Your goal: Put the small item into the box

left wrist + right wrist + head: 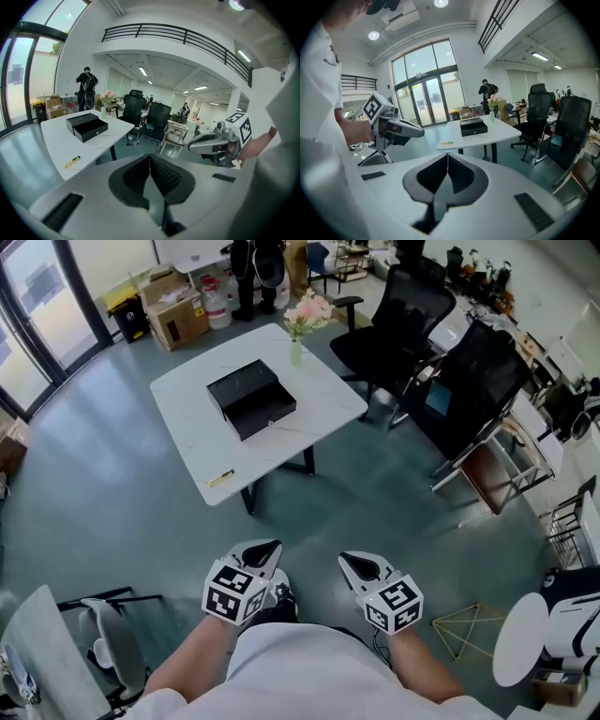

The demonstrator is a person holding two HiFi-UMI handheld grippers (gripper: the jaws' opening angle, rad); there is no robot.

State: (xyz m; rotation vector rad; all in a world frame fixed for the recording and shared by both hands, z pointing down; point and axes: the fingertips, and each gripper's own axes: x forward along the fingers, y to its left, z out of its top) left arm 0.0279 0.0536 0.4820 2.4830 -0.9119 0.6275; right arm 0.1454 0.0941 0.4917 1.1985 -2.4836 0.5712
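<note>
The left gripper (267,549) and right gripper (349,561) have their ribbed black fingers (164,176) pressed together, empty. Well ahead of the fingers, the slim yellow small item (221,478) lies near the edge of the smooth white counter (187,427); farther on sits the matte black rectangular box (251,397).

Yellow item (221,478) near the table (187,418) edge: too small to ID in any view. Box (251,397) interior reads all black, can't tell what's inside. Your arms (192,657) are cut off by the head view's bottom edge. Person (253,268) at far end is cropped by the top edge, lower body only. Table legs mostly hidden under the top.
</note>
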